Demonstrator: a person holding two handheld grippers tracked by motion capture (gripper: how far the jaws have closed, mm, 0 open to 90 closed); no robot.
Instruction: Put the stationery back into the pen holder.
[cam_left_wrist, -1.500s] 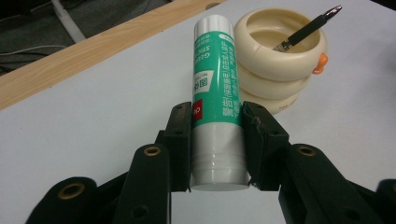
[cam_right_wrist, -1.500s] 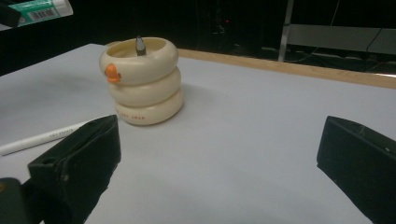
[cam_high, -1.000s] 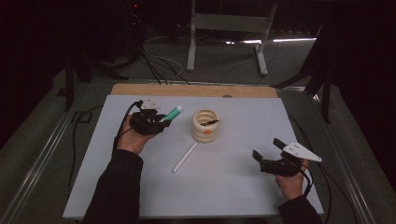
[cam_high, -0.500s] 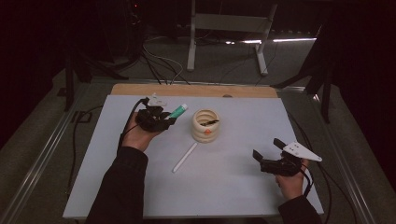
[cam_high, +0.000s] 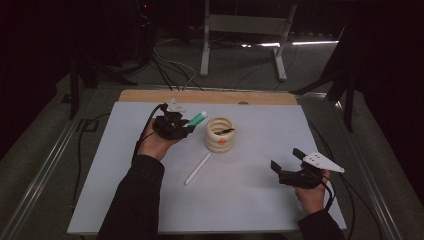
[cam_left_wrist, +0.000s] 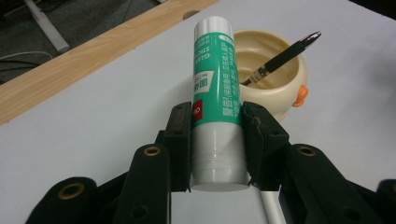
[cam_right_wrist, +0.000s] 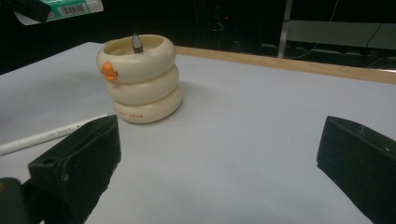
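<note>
Glue stick: white tube, green label with white print, red patch near the base, flat white cap. My left gripper has its jaws clenched on the lower half, cap end pointing at the cup. It sits left of centre in the high view, above the desk.

Versus a second ago: stick and left gripper shifted right, now just beside the cup's rim. Pen in the cup and pencil unmoved. Right gripper at lower right, jaws released, same spot.

"GLUE STICK" on the glue stick
</note>
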